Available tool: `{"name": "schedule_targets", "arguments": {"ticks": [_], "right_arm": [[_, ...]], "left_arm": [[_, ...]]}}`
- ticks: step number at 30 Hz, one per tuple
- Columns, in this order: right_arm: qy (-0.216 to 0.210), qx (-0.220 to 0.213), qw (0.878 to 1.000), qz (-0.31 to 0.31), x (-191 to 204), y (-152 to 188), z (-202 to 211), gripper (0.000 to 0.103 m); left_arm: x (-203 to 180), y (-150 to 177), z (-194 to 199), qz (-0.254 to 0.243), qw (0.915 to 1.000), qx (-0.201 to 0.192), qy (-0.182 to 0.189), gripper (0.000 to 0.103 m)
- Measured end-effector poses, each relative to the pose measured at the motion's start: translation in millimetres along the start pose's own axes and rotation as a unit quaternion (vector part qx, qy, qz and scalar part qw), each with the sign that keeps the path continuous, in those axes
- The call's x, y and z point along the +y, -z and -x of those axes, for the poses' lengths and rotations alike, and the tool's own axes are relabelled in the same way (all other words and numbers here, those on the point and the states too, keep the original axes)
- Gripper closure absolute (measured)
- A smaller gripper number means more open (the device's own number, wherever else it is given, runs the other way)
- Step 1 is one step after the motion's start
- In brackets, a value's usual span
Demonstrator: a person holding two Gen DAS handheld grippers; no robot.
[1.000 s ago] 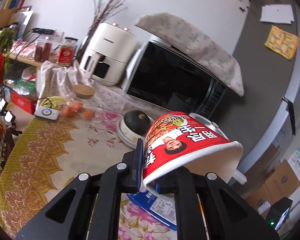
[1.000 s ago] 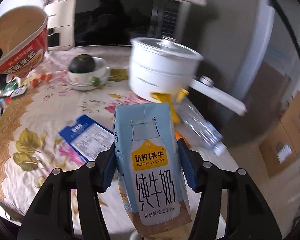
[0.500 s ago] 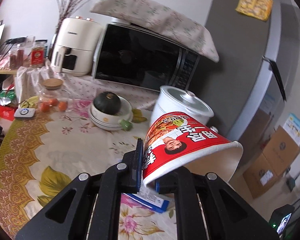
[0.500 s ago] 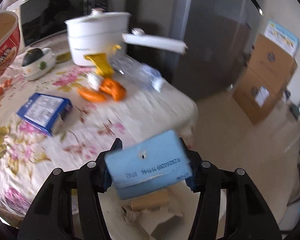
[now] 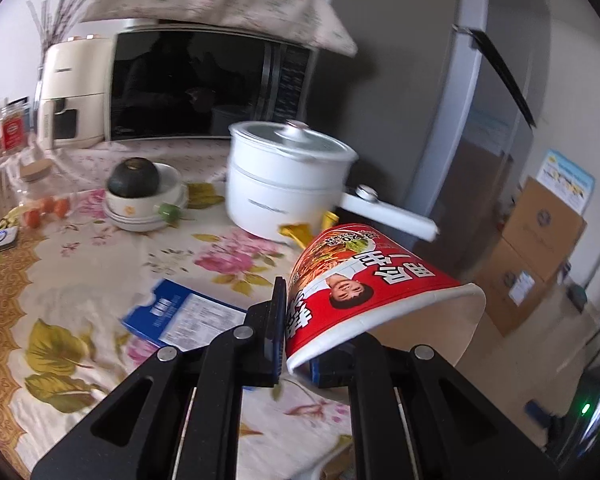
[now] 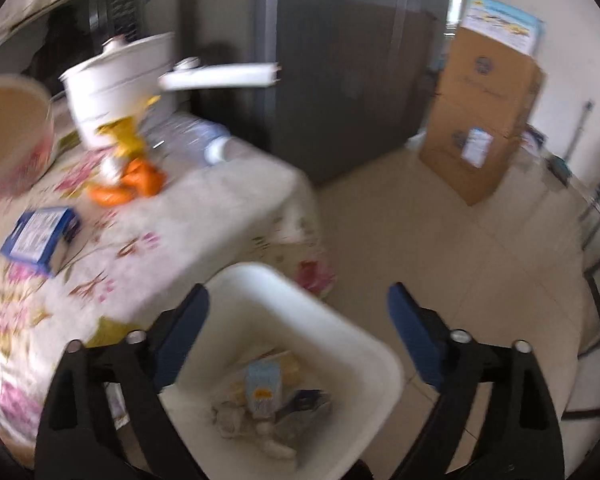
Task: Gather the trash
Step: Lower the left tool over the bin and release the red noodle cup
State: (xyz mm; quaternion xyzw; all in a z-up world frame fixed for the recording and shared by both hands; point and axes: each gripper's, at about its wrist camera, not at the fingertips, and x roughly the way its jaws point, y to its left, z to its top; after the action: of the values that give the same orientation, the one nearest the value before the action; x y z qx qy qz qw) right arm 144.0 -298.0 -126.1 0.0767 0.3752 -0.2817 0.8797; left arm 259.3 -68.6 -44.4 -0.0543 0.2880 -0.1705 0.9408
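Table (image 5: 80,272) under a flowered cloth fills the left wrist view, with a fridge (image 5: 472,128) behind it on the right, a dark-doored microwave (image 5: 188,88) under a cloth cover, and a white lidded pot (image 5: 284,180) with a long handle.

From low in that view the left gripper (image 5: 296,336) reaches forward and slightly down over the table's near edge, clenched on the rim wall of a red noodle cup (image 5: 364,292), one finger outside and one inside. The cup lies tipped on its side, its open mouth to the right; large Chinese characters and a printed face sit upside down on it, with "20" legible near its base. A flat blue box (image 5: 180,316) lies on the cloth beside the gripper.

Only the right wrist view shows the white bin (image 6: 300,344) on the floor by the table corner. The right gripper (image 6: 298,312) tilts steeply down over it, its jaws just sprung wide with nothing between them. A pale blue milk carton (image 6: 262,388) lies inside among crumpled scraps; its print is too blurred to read. This view alone also shows orange wrappers (image 6: 128,184) and a clear bottle (image 6: 184,140) beside the pot.
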Motion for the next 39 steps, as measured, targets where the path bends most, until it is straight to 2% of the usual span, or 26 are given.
{"name": "schedule_targets", "arguments": {"ticks": [9, 18, 26, 31, 32, 33, 35, 38, 39], "right_arm": [[0.043, -0.001, 0.997, -0.069, -56.2, -6.3, -6.0, 0.008], [0.076, -0.009, 0.991, -0.108, -96.1, -2.8, -4.7, 0.007], [0.086, 0.004, 0.987, -0.133, -120.4, 0.4, -11.7, 0.007], [0.083, 0.009, 0.988, -0.129, -120.5, 2.0, -14.6, 0.007], [0.082, 0.010, 0.988, -0.130, -121.3, 2.4, -14.2, 0.007], [0.080, 0.010, 0.988, -0.131, -121.7, 2.3, -14.5, 0.007], [0.079, 0.011, 0.988, -0.133, -122.0, 1.9, -14.5, 0.007], [0.078, 0.010, 0.988, -0.135, -122.0, 1.4, -14.3, 0.007], [0.077, 0.011, 0.988, -0.135, -122.0, 1.7, -14.4, 0.007]], "left_arm": [[-58.0, 31.0, -18.4, -0.059, 0.9971, 0.034, 0.033, 0.093], [-107.2, 63.3, -34.0, -0.115, 0.9886, 0.074, 0.063, 0.091], [-137.3, 100.5, -57.3, -0.165, 0.9735, 0.138, 0.079, 0.090], [-149.5, 123.7, -75.5, -0.185, 0.9590, 0.198, 0.083, 0.088], [-151.0, 128.4, -79.1, -0.188, 0.9556, 0.211, 0.083, 0.081], [-152.1, 132.7, -82.1, -0.192, 0.9519, 0.224, 0.083, 0.069], [-153.2, 138.6, -85.8, -0.194, 0.9475, 0.240, 0.082, 0.051], [-155.4, 144.3, -86.9, -0.206, 0.9424, 0.251, 0.079, 0.042], [-156.2, 146.1, -86.6, -0.211, 0.9402, 0.256, 0.078, 0.035]]}}
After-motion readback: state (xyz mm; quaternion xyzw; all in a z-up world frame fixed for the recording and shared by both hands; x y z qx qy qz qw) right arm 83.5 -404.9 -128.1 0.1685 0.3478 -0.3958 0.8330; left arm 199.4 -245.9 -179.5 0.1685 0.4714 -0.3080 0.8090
